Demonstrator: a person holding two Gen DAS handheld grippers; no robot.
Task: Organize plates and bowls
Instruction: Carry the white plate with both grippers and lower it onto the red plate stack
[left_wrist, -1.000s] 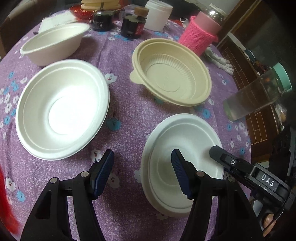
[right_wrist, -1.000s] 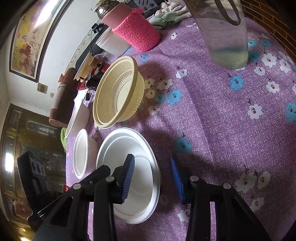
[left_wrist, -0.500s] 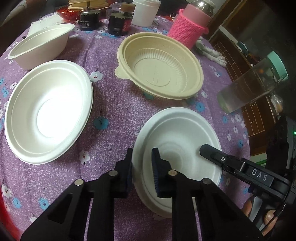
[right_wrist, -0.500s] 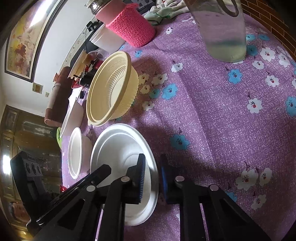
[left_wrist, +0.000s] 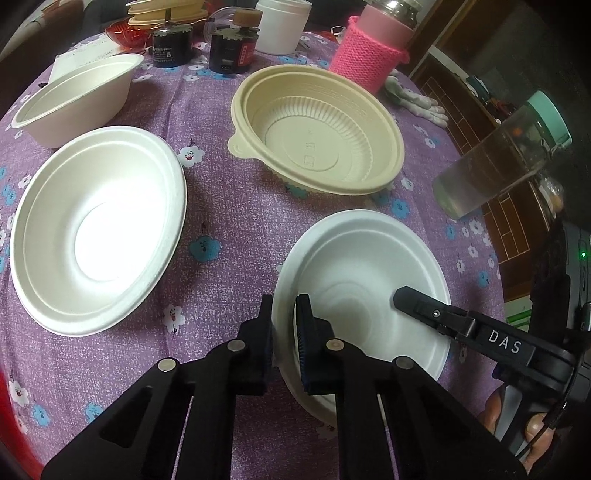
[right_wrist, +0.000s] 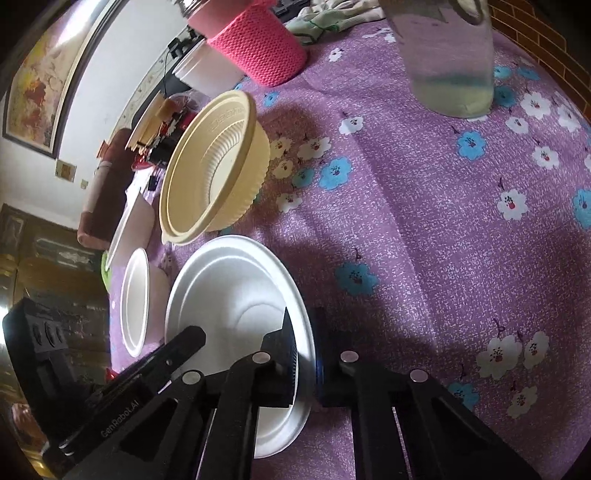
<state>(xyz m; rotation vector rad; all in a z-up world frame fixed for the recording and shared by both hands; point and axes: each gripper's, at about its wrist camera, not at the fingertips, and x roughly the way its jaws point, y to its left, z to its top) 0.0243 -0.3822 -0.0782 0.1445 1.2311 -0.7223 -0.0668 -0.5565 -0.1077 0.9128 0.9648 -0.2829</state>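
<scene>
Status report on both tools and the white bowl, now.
Left tool and right tool both shut on opposite rims of the small white paper bowl. Bowl on purple floral tablecloth. Nothing in the way.

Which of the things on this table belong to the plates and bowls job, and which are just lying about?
Job:
- small white bowl, rim clamped by left gripper and right gripper
- big white bowl
- deep white bowl
- beige bowl

Lying about:
- pink knit-sleeved bottle
- clear bottle
- two dark jars
- white tub
- tablecloth
</scene>
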